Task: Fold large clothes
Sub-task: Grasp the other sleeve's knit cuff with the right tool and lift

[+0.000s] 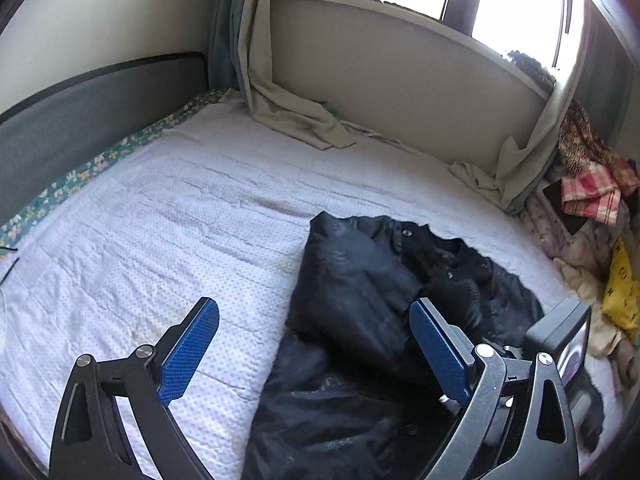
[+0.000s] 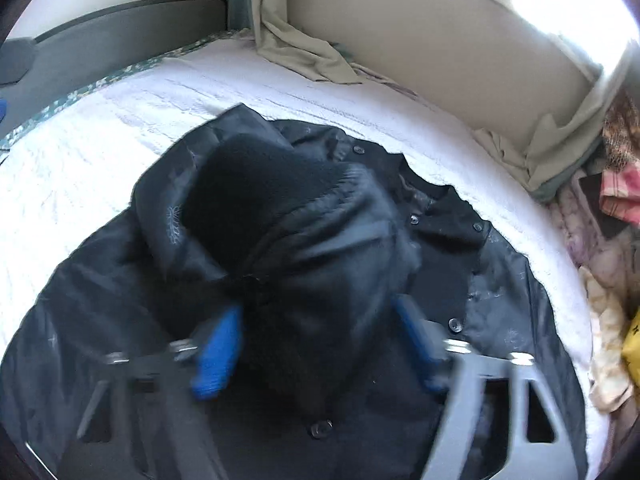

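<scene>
Bright window [image 1: 516, 4] above a white-quilted bed [image 1: 168, 208], grey headboard [image 1: 80, 120], beige curtains [image 1: 288, 108] pooling.

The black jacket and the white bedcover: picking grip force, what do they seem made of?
Black jacket: likely smooth synthetic shell, given its faint sheen and snap buttons, with a matte fleece-like lining. White bedcover: apparently quilted cotton-like fabric, matte, with stitched ridges.

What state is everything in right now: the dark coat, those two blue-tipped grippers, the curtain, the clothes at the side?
Black padded jacket: lying on the white quilted bedspread, one sleeve folded across its front.
Left gripper: open, holding nothing.
Right gripper: open, straddling the folded sleeve; blurred.
Beige curtain: hanging, its hem pooled on the bed.
Pile of mixed clothes: heaped unfolded at the bed's edge.
</scene>
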The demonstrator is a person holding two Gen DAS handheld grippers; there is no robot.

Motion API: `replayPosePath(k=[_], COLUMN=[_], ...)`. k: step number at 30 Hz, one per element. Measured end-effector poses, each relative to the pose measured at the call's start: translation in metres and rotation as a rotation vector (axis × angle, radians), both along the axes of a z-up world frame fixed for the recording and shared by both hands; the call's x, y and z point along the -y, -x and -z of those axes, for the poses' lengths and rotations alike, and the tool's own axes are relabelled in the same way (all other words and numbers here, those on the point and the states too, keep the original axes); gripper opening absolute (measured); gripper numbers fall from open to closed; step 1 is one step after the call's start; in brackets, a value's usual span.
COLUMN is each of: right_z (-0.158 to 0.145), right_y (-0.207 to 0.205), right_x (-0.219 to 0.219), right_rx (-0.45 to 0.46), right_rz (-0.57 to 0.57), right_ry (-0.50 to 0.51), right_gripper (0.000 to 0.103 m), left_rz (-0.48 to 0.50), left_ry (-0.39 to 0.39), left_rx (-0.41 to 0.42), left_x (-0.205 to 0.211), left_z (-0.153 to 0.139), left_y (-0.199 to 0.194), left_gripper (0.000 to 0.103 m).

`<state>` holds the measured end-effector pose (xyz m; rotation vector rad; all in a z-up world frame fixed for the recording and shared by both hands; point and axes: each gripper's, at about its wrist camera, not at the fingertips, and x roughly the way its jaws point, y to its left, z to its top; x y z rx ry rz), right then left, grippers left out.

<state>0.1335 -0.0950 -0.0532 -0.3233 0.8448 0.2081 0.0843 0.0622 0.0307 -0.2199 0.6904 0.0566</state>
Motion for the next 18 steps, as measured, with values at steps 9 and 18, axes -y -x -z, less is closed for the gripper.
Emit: replayPosePath(k=[9,18], right_z=[-0.023,-0.02], right_y=[0.014,0.045], right_x=[0.108,0.235], right_rx=[-0.113,-0.249], right_rz=[0.269,0.457], right_ry=[-0.339,-0.75], right_gripper=[0.057,0.083], left_rz=[-0.005,0.006], left_ry=[-0.011,-0.098], left_rx=[-0.017,-0.012], left_x=[0.002,0.02], left_z=[0.007,0.003], left_y=[-0.003,-0.011], left_gripper=[0.098,0.098])
